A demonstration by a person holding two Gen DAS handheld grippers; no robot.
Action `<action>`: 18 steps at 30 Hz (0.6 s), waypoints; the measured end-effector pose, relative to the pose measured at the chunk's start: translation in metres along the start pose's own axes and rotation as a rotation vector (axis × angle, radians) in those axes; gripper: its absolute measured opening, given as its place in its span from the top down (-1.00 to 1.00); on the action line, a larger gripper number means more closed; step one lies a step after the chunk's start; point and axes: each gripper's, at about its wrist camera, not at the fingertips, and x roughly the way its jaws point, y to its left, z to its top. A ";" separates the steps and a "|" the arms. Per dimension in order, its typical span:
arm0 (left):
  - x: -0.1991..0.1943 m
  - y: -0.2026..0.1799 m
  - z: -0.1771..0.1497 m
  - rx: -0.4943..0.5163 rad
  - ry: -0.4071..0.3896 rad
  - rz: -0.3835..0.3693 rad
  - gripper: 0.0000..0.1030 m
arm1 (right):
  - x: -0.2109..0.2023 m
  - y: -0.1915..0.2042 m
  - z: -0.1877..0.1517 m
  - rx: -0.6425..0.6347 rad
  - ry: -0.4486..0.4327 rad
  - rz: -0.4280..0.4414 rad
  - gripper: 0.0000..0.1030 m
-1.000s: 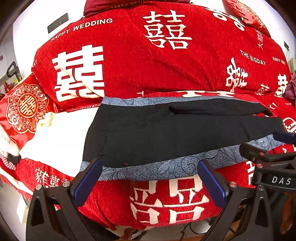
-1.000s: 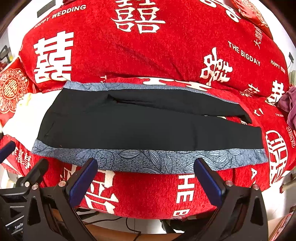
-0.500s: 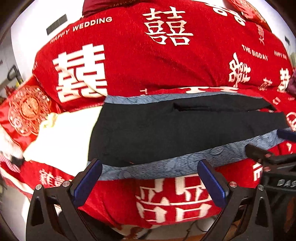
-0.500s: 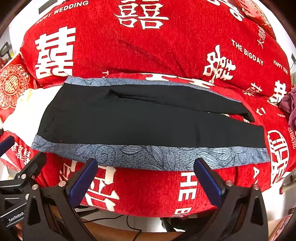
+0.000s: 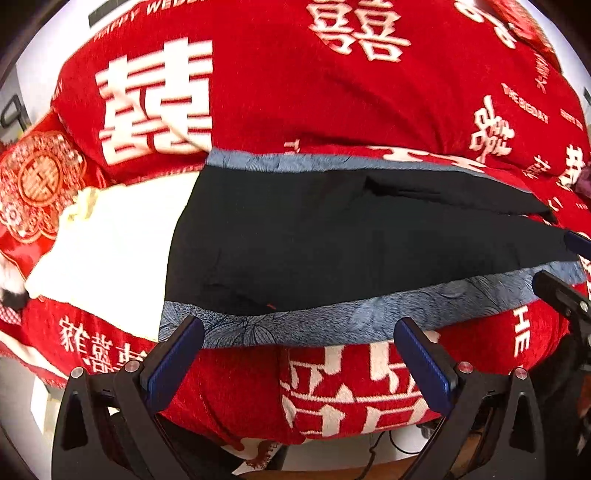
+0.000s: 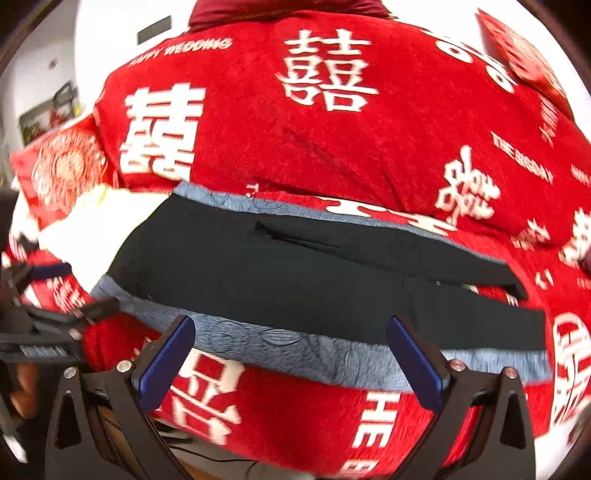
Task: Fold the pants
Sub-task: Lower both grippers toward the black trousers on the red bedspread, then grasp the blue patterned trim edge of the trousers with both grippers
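A red bedcover printed with large white characters and the words "HAPPY WEDDING" and "THE BIGDAY" covers the whole work surface, with a white wall behind it. The pants, black with a blue-grey leaf-patterned band along both long edges, lie flat across the cover, lengthwise from side to side, with the waist end to the left and the leg ends to the right. The far leg sits slightly apart from the near one toward the right end, and a strip of red cover shows between them in the right wrist view. A white cloth lies against the waist end on the left, with a red cushion bearing a round gold emblem beyond it. The left gripper is held at the near patterned edge close to the waist end; its blue-padded jaws are spread wide with nothing between them. The right gripper is held at the same near edge further along the legs, jaws likewise spread wide and empty. Each gripper's black frame appears at the side margin of the other's view.
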 end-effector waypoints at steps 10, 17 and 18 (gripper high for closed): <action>0.075 0.013 0.067 -0.027 0.096 0.009 -1.00 | 0.097 -0.032 0.107 0.012 0.098 0.211 -1.00; 0.135 0.025 0.106 -0.074 0.187 -0.011 -1.00 | 0.215 -0.030 0.160 -0.168 0.237 0.248 -1.00; 0.141 0.027 0.111 -0.080 0.192 -0.012 -1.00 | 0.233 -0.028 0.163 -0.191 0.258 0.259 -1.00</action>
